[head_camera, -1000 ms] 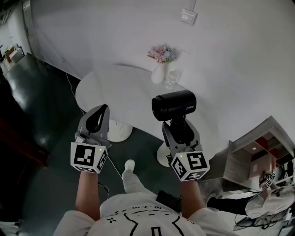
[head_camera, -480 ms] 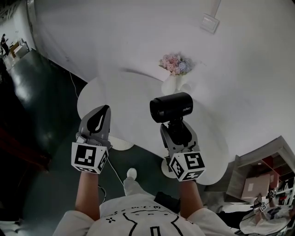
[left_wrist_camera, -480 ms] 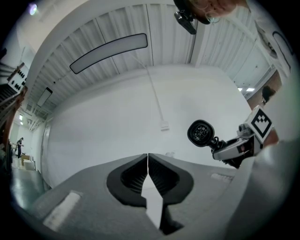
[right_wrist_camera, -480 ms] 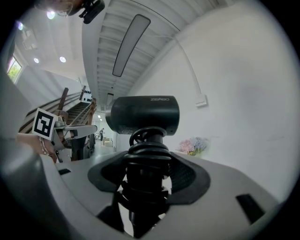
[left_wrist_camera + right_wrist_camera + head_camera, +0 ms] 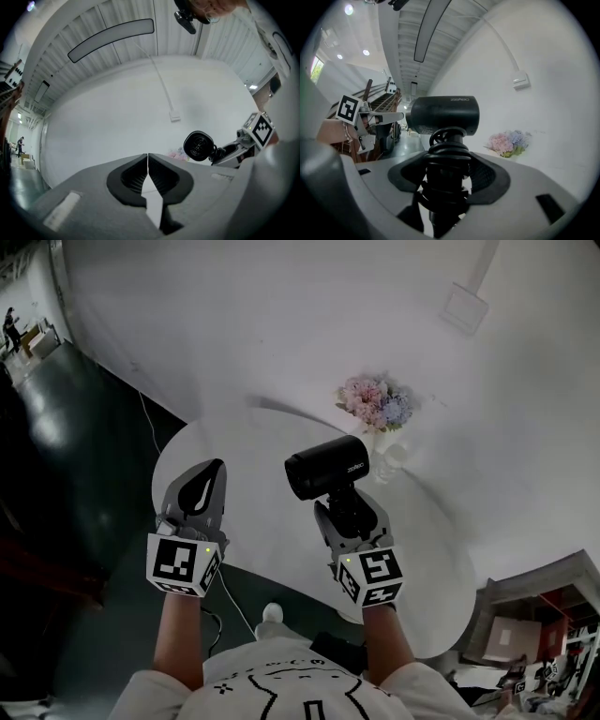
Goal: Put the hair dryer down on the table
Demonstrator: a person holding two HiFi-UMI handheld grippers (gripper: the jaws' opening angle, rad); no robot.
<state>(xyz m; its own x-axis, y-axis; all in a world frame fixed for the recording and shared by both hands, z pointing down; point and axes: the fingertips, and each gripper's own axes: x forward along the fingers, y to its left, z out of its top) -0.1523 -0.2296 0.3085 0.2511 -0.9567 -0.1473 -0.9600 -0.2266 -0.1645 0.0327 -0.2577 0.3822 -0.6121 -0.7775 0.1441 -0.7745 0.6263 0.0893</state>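
Since the earlier frame the round white counter (image 5: pixel 253 442) has slid under both claws. The right claw (image 5: pixel 351 507) clamps the hair dryer (image 5: pixel 326 467) by its cord-wrapped handle, mid-frame, above the counter. The left claw (image 5: pixel 199 486) is closed on nothing, at left. A flower vase (image 5: pixel 380 413) stands just upper right of the dryer, with a wall socket (image 5: pixel 466 307) at top right.

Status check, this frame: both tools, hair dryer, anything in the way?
Left tool shut, empty. Right tool clamped on hair dryer handle, upright over table, not down yet. Vase of flowers at far edge.
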